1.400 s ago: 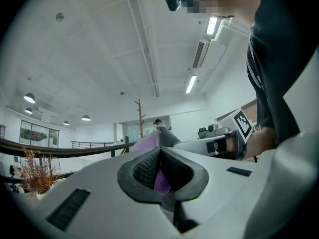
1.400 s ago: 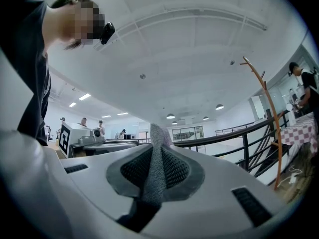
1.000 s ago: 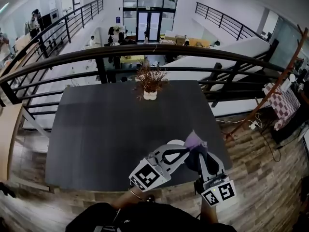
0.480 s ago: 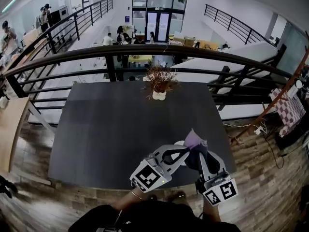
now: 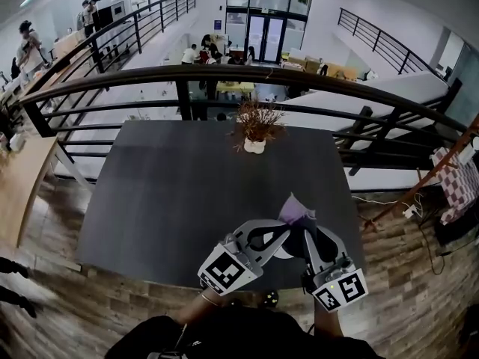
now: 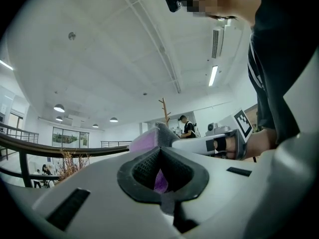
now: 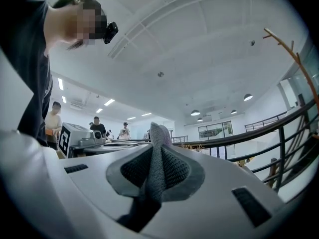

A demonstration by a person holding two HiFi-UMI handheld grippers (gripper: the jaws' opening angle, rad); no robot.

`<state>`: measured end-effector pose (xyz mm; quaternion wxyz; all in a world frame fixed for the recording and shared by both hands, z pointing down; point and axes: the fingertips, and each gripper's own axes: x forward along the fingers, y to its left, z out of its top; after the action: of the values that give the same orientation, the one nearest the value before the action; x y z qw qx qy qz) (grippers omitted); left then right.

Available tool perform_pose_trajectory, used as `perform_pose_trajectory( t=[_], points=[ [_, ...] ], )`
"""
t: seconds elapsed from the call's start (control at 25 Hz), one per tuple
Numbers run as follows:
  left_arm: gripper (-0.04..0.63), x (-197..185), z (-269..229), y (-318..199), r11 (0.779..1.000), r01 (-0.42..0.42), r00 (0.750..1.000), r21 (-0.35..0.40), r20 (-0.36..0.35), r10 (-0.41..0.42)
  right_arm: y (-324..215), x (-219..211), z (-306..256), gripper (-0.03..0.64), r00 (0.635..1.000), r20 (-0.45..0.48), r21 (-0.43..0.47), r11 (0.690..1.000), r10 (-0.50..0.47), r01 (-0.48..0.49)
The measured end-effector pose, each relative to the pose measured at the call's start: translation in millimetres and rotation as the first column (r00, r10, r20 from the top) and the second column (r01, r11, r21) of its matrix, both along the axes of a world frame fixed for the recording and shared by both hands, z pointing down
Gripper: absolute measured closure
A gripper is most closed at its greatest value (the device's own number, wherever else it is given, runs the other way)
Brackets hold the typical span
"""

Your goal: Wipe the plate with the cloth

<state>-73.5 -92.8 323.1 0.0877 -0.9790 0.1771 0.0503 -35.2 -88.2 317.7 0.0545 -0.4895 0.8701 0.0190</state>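
Note:
A purple and grey cloth stands up where my two grippers meet, above the near right part of the dark table. The left gripper is shut, and purple cloth shows between its pads and past them. My right gripper is shut on a grey fold of the cloth. A sliver of the white plate shows between and under the two grippers. The rest of it is hidden, so I cannot tell whether anything touches it.
A small white pot of dry twigs stands at the table's far edge, with a black railing behind it. The table's front edge runs just under the grippers, over wooden floor. People stand in the background.
Both grippers stay together on the cloth and have drifted slightly toward the table's front edge. The plate showed past the left gripper's fingers before; now only a sliver shows between the grippers.

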Motion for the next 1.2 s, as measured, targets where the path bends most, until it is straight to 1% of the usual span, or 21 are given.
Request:
perform_pose_trajectory(
  t=[0.2, 0.6, 0.72, 0.84, 0.92, 1.12, 1.2],
  points=[
    [0.588, 22, 0, -14, 0.999, 0.04, 0.999, 0.004, 0.013, -0.04, -13, 25, 1, 0.571, 1.0, 0.011, 0.0, 1.0, -0.028, 0.028],
    [0.588, 72, 4, -23, 0.997, 0.071, 0.996, 0.003, 0.062, -0.071, -31, 71, 2, 0.572, 0.994, 0.058, 0.002, 0.996, -0.087, 0.088],
    [0.588, 77, 1, -30, 0.993, 0.114, 0.992, -0.011, 0.061, -0.113, -35, 83, 4, 0.571, 0.991, 0.076, 0.004, 0.994, -0.106, 0.106],
    [0.588, 82, 1, -38, 0.989, 0.15, 0.985, 0.008, 0.078, -0.15, -41, 95, 6, 0.572, 0.989, 0.086, 0.003, 0.992, -0.124, 0.124],
    [0.588, 91, -1, -42, 0.985, 0.17, 0.982, -0.003, 0.08, -0.17, -45, 105, 4, 0.571, 0.986, 0.094, 0.004, 0.99, -0.138, 0.138],
    [0.588, 111, 5, -45, 0.978, 0.206, 0.974, 0.019, 0.096, -0.207, -49, 126, 8, 0.572, 0.979, 0.095, 0.006, 0.984, -0.18, 0.18],
    [0.588, 119, 10, -44, 0.974, 0.226, 0.97, 0.001, 0.092, -0.225, -51, 136, 13, 0.571, 0.977, 0.096, 0.004, 0.982, -0.19, 0.191]
  ],
)
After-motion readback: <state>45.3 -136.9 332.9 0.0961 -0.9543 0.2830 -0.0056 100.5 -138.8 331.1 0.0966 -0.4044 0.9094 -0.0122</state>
